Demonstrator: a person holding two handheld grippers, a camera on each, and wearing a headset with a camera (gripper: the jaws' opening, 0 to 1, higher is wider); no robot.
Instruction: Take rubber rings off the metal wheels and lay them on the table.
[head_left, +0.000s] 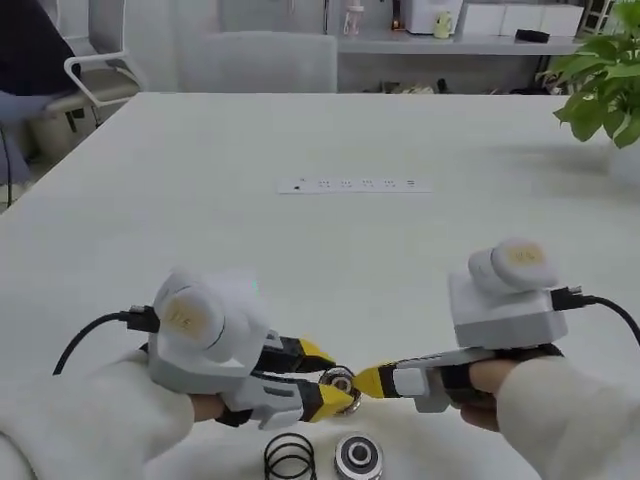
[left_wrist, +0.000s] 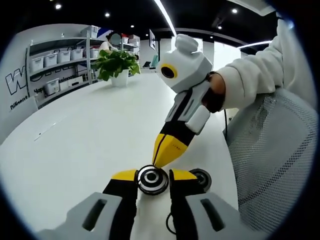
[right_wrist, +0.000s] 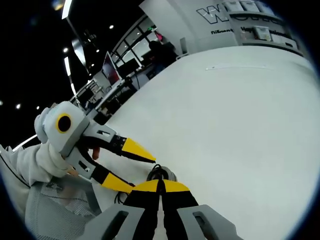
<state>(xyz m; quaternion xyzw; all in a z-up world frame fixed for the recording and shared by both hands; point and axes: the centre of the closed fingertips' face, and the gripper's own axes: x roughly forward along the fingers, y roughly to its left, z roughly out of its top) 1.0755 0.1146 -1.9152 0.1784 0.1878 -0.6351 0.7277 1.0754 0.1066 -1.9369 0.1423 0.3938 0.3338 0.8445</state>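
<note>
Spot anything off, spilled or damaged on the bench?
Nothing stands out. The left gripper holds one metal wheel, the shut right gripper touches it; loose rubber rings and a second wheel lie neatly on the table.

1. Table (head_left: 400, 260): showing plain white, unpatterned.
2. Left gripper (head_left: 329, 377): wearing a white-grey body, black jaw arms and yellow tips.
3. Right gripper (right_wrist: 161, 186): carrying the same white-grey, black and yellow.
4. Metal wheel (left_wrist: 153, 180): gleaming silver, banded with concentric black circles.
5. Rubber rings (head_left: 290, 457): reading solid black.
6. Plant (head_left: 600, 95): showing green leaves.
7. Sleeves (head_left: 80, 430): showing white.
</note>
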